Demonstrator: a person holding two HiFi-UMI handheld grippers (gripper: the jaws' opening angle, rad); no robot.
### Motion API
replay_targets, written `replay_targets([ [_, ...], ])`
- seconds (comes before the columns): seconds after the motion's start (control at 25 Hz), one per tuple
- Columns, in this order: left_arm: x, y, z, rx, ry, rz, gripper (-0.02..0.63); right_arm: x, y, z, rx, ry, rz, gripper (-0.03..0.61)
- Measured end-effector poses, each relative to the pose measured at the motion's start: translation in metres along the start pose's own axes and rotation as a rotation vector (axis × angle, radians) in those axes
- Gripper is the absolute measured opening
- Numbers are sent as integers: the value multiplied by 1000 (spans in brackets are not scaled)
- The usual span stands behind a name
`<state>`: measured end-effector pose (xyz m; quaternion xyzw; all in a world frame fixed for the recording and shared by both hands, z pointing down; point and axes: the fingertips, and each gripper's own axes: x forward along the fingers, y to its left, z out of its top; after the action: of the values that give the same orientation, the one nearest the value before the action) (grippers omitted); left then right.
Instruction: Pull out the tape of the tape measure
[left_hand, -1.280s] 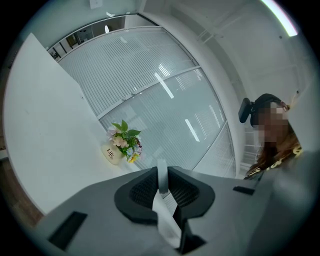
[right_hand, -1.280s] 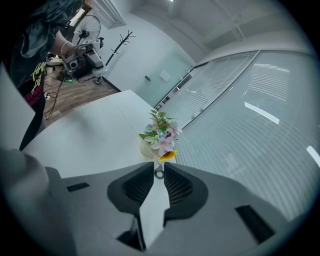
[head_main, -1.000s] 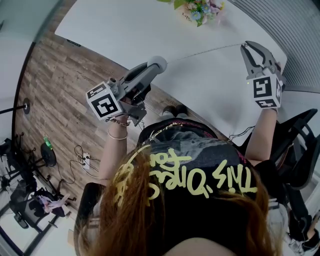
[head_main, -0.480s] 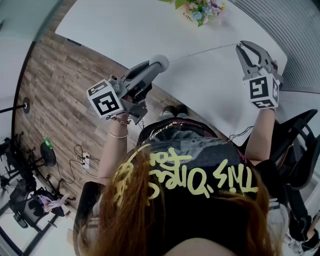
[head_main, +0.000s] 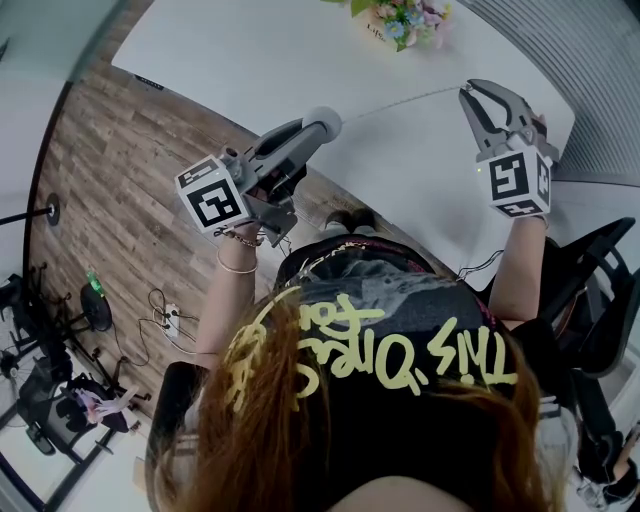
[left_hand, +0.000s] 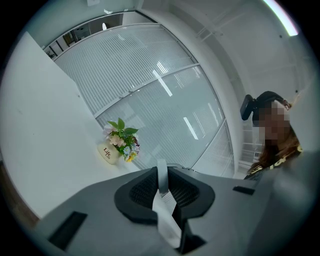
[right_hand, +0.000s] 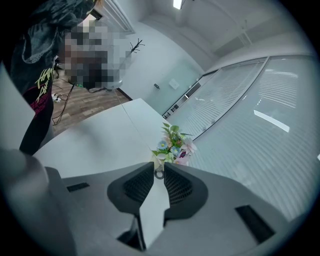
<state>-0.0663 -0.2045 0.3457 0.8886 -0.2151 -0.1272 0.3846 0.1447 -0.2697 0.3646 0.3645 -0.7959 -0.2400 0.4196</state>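
Observation:
In the head view my left gripper (head_main: 316, 126) is shut on the round white tape measure case (head_main: 323, 120), held above the near edge of the white table (head_main: 250, 55). A thin tape (head_main: 400, 103) runs from the case rightwards to my right gripper (head_main: 466, 92), whose jaws are shut on the tape's end. In the left gripper view the case (left_hand: 161, 174) shows edge-on, pinched between the dark pads (left_hand: 142, 192). A small metal end ring (right_hand: 159, 174) sticks out between the closed jaws in the right gripper view.
A small pot of flowers (head_main: 396, 22) stands at the table's far edge. It also appears ahead of each gripper, as the pot (left_hand: 118, 145) and the flowers (right_hand: 173, 146). Wooden floor (head_main: 110, 190) with cables lies to the left. A black chair (head_main: 600, 265) is at the right.
My right gripper has shifted to the left with the tape end in it, turning a little. The left gripper has barely moved, still holding the case.

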Motion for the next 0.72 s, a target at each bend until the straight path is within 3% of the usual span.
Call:
replay_targets([
  [0.72,2,-1,-6,-20,-5,-6,57,-3,4,14,-6,-44,2,66],
])
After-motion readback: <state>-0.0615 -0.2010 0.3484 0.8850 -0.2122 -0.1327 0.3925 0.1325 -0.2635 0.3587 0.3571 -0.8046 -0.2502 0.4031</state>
